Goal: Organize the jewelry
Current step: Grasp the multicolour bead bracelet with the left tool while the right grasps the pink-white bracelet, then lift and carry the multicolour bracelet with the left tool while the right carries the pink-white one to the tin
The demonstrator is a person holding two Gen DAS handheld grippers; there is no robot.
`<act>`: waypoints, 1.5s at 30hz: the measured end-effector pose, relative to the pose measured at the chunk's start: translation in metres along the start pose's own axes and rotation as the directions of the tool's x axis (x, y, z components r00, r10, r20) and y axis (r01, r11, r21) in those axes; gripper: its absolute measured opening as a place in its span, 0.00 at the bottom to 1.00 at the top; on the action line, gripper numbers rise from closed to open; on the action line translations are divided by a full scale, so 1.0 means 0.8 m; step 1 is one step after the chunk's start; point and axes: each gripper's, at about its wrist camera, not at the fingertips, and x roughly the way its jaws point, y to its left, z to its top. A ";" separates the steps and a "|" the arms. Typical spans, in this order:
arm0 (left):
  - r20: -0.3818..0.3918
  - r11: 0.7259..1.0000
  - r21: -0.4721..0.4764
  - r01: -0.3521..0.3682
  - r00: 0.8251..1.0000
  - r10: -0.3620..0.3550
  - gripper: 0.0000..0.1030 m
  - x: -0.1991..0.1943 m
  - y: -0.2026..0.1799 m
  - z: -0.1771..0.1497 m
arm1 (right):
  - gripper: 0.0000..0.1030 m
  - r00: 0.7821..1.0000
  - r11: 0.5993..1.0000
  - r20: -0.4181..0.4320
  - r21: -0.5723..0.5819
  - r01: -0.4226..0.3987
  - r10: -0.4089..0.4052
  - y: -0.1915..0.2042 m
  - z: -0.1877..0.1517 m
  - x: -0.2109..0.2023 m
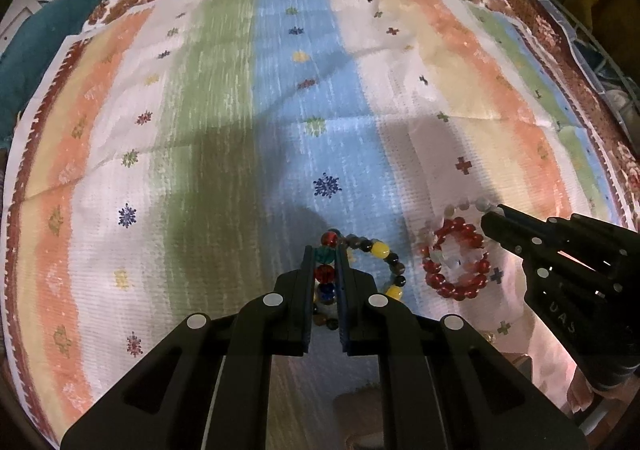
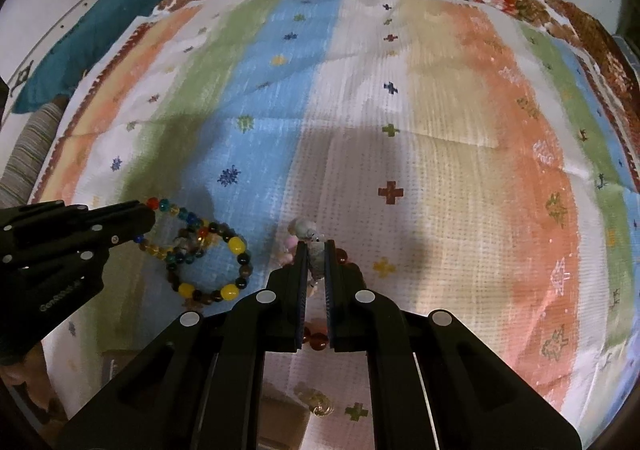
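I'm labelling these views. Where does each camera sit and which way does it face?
Left wrist: on the left hand-held gripper, looking steeply down at the striped cloth; its fingers pinch the multicoloured bracelets.
Right wrist: on the right hand-held gripper, same tilt; pinches grey beads.
Shared: cloth, bracelets, each other's gripper.

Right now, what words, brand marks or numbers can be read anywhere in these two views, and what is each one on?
"GenRobot", partly blurred: white print on the left gripper body, right wrist view.
"UAS"-like letters on the right gripper body, left wrist view: too blurred to trust.
The striped cloth carries only patterns, no text.
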 end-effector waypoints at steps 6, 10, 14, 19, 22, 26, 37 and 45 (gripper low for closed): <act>0.025 1.000 -0.001 0.012 1.000 -0.012 0.09 -0.015 0.000 0.002 | 0.09 1.000 1.000 0.018 -0.007 -0.013 0.013 0.005 -0.001 -0.013; 0.038 1.000 -0.002 0.021 0.999 -0.020 0.09 -0.023 0.000 0.002 | 0.09 0.999 1.000 0.030 -0.005 -0.022 0.022 0.005 -0.004 -0.022; 0.043 1.000 0.001 0.024 0.999 -0.024 0.09 -0.028 -0.002 0.000 | 0.09 0.999 1.000 0.038 -0.004 -0.027 0.027 0.004 -0.008 -0.031; 0.052 1.000 0.005 0.031 0.998 -0.031 0.09 -0.035 -0.006 -0.003 | 0.09 0.998 1.000 0.045 0.001 -0.031 0.031 0.001 -0.013 -0.040; 0.060 0.999 0.009 0.036 0.998 -0.036 0.09 -0.041 -0.011 -0.007 | 0.09 0.998 1.000 0.051 -0.004 -0.030 0.030 0.003 -0.016 -0.046; 0.071 0.999 0.012 0.046 0.996 -0.047 0.09 -0.050 -0.017 -0.011 | 0.09 0.997 0.999 0.067 -0.015 -0.040 0.041 0.009 -0.020 -0.058; 0.103 0.998 0.033 0.062 0.993 -0.065 0.09 -0.078 -0.029 -0.025 | 0.09 0.995 0.999 0.094 -0.034 -0.039 0.042 0.018 -0.029 -0.079; 0.140 0.994 0.030 0.105 0.984 -0.108 0.09 -0.109 -0.031 -0.043 | 0.09 0.990 0.997 0.126 -0.056 -0.052 0.059 0.032 -0.044 -0.105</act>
